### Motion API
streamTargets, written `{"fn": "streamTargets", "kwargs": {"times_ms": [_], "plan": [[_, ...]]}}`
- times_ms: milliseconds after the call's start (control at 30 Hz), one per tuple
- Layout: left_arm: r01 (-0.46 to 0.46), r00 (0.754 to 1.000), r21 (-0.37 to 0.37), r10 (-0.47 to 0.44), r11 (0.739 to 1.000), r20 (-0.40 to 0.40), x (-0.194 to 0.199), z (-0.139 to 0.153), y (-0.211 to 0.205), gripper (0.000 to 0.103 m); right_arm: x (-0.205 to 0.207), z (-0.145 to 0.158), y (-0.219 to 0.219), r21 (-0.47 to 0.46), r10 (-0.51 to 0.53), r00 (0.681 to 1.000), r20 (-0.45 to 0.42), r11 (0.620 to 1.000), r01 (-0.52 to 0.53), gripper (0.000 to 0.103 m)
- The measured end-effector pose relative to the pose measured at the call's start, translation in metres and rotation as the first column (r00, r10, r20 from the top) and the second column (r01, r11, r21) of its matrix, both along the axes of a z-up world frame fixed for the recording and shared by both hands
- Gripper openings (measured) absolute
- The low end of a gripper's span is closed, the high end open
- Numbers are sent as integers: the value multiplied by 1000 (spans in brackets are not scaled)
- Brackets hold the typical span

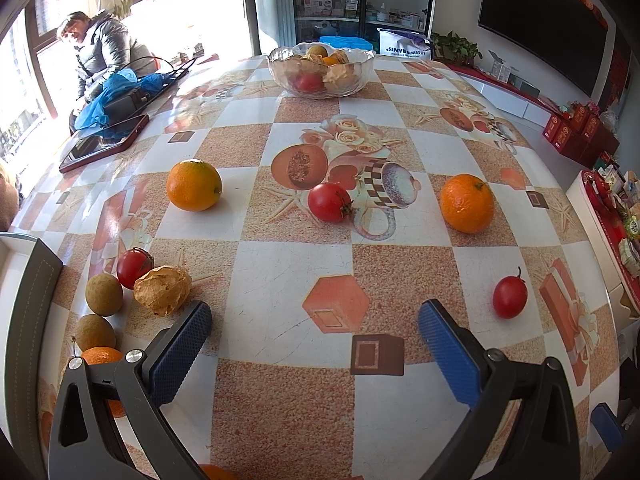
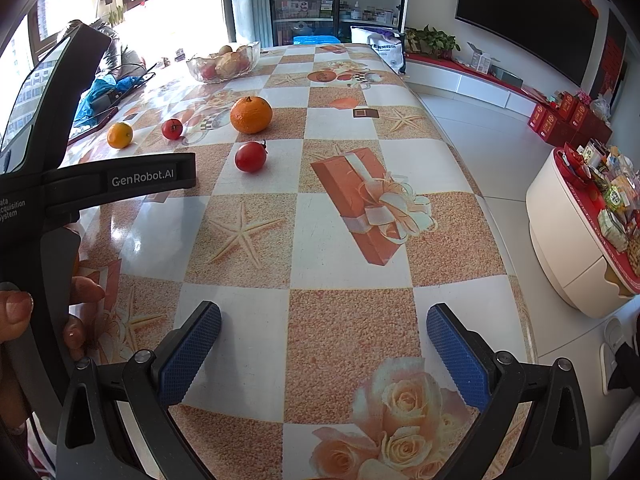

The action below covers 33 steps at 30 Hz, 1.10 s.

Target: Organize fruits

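both the left gripper [image 1: 315,322] and the right gripper [image 2: 323,326] have black angular frames, silver screws at the pivots and blue dimpled pads [image 1: 182,354]. the left gripper's body (seen above the right gripper's frame) carries white "genrobot.ai" lettering.

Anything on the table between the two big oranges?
Yes: one tomato sits between the left orange and the right orange, clearest in the left wrist view.
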<state>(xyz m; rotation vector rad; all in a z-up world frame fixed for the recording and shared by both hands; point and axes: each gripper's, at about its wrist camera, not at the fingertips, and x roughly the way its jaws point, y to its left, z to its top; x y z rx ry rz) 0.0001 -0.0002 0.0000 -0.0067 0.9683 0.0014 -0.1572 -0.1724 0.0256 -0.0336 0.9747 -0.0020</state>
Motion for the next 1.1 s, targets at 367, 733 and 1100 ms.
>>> {"fn": "streamTargets", "kwargs": {"times_ms": [367,733,1100], "plan": [[139,987,35,-136,990,-82,-71,39,10,103,-1,0,0,0,-1,1000,0,1000,1,103],[22,998,-8,-22,1000,-55,-93,2,43,103,-2,0,-1,0,-1,1000,0,1000,1,103],[80,993,16,-78,997,-86,-100,11,18,94,-13,1,-1,1,-1,1000,-1,1000,1,103]]}}
